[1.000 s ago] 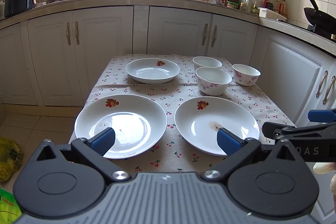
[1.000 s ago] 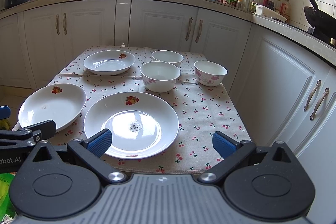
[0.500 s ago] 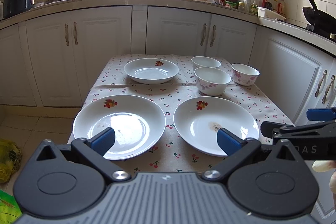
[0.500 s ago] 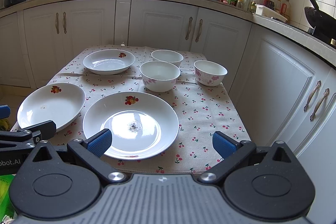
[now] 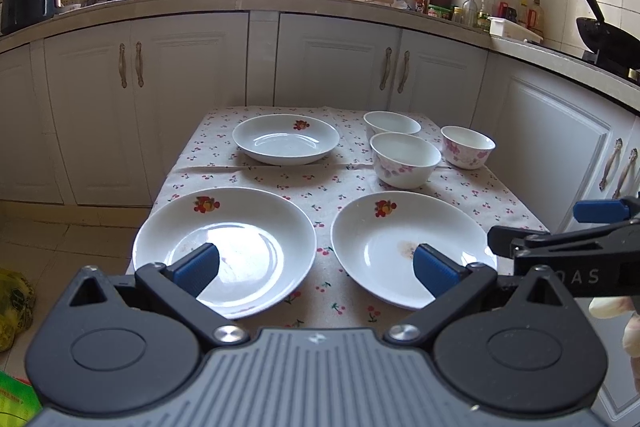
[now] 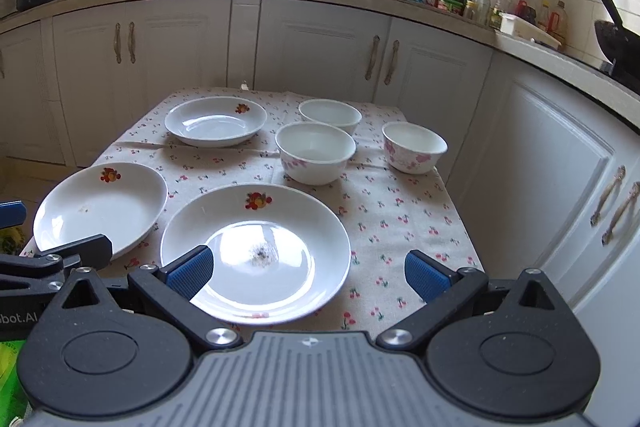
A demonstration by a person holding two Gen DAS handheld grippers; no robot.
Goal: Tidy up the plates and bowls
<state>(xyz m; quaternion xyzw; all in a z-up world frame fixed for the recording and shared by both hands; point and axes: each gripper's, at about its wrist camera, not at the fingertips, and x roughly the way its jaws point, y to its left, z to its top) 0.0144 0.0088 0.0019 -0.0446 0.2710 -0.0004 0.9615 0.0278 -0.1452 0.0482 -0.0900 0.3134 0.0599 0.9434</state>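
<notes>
Three white plates with a fruit print lie on the cherry-print tablecloth: near left [image 5: 224, 247], near right [image 5: 408, 247] and far left [image 5: 286, 139]. Three white bowls with pink flowers stand at the far right: [image 5: 405, 159], [image 5: 392, 125], [image 5: 467, 146]. My left gripper [image 5: 316, 269] is open and empty, above the table's near edge between the two near plates. My right gripper [image 6: 308, 269] is open and empty, over the near right plate [image 6: 256, 251]. The right gripper's fingers [image 5: 600, 211] show at the left view's right edge.
The small table [image 6: 400, 211] stands against white kitchen cabinets [image 5: 336, 67]. The counter above carries a kettle, jars, bottles, a knife block and a black wok [image 5: 608, 35]. A yellow-green bag [image 5: 12, 303] lies on the floor at the left.
Both grippers have crept slightly; the view has barely shifted. Plates and bowls have not moved.
</notes>
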